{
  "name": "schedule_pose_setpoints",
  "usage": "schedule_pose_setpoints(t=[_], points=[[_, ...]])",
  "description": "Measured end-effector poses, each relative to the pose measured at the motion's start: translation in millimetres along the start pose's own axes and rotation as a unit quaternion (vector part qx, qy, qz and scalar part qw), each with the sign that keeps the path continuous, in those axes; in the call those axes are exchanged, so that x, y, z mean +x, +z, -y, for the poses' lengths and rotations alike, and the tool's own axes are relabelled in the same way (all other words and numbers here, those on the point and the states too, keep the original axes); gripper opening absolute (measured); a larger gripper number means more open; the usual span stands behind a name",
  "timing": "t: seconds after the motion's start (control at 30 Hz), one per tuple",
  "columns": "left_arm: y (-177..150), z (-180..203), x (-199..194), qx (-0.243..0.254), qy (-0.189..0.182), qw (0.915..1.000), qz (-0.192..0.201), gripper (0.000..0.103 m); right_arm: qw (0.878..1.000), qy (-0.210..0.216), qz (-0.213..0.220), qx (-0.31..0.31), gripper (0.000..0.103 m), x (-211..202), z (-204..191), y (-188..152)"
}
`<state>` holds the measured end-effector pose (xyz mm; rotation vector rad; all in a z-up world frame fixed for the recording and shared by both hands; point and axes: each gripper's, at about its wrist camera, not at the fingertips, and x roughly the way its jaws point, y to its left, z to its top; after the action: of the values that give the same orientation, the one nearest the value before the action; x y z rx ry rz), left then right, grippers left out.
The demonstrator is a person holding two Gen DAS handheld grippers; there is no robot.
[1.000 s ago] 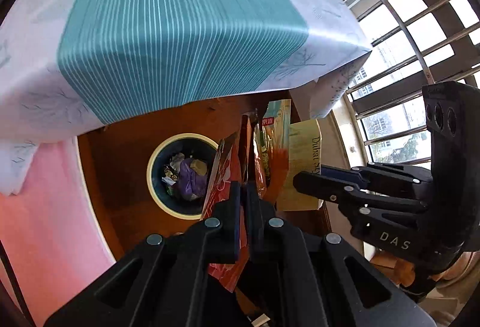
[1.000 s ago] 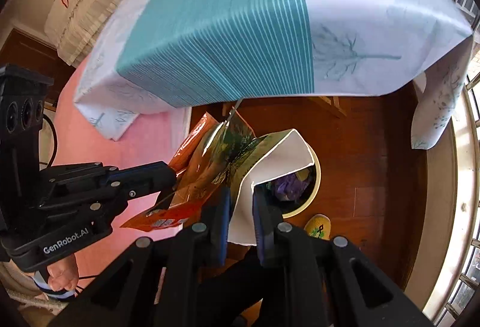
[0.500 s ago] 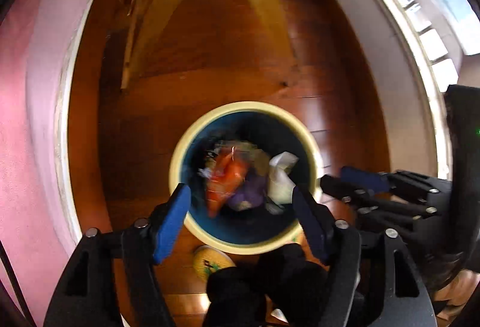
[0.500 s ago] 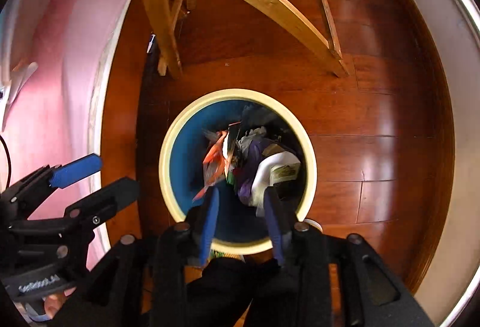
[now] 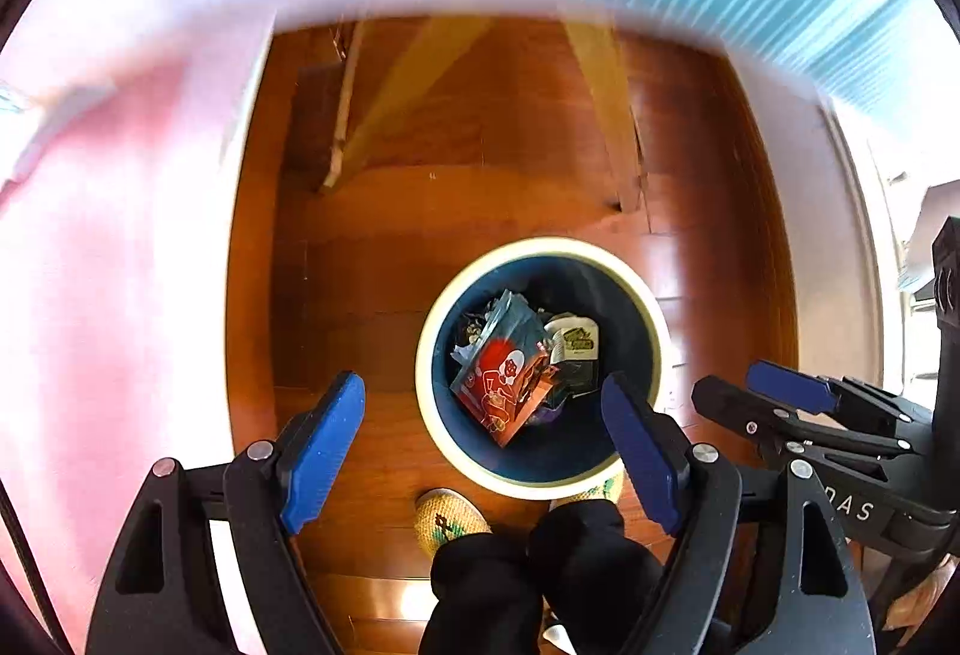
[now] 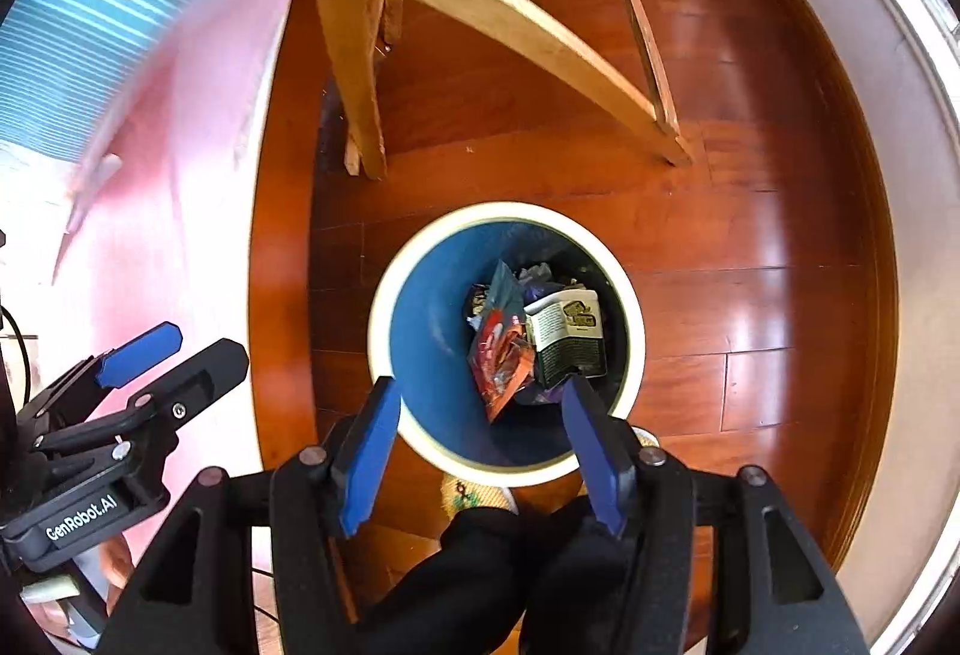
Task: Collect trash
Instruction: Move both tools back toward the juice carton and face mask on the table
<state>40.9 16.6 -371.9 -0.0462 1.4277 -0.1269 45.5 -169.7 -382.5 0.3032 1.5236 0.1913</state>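
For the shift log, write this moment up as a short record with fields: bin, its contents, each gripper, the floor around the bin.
bin: round waste bin, cream rim, blue inside, upright on the wooden floor
contents: red-orange snack wrapper on top, white-and-dark printed packet beside it, purple scrap partly hidden beneath
left gripper: above the bin, jaws opening, nothing between them
right gripper: above the bin, jaws opening, nothing between them
floor near bin: person's patterned slipper by the rim, dark trouser legs, wooden table legs beyond
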Motion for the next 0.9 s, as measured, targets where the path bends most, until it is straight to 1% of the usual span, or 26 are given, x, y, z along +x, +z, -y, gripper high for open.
schedule_pose_setpoints(t=[0.07, 0.27, 0.57, 0.77, 0.9], points=[[2.4, -1.4, -21.0, -0.001, -0.002, 1.0000, 0.008, 0.080, 1.000, -0.001, 0.004, -0.002, 0.057, -19.4, -6.7, 0.2], [9.8, -1.0, -103.2, 0.006, -0.002, 0.9993, 0.036, 0.080, 1.000, -0.003, 0.025, -0.004, 0.058, -90.7, -32.3, -2.4], [19.1, -3.8, -234.8, 0.029, -0.005, 0.9946, 0.100, 0.080, 0.997, 0.004, 0.070, -0.014, 0.058, -205.9, -72.1, -10.7], [32.0, -1.2, -313.5, 0.035, -0.003, 0.9870, 0.157, 0.080, 0.991, 0.018, 0.126, -0.029, 0.058, -274.9, -89.9, -8.3], [42.8, 5.1, -358.1, 0.037, -0.005, 0.9798, 0.196, 0.082, 0.985, 0.023, 0.171, -0.027, 0.058, -317.8, -91.2, 0.5]])
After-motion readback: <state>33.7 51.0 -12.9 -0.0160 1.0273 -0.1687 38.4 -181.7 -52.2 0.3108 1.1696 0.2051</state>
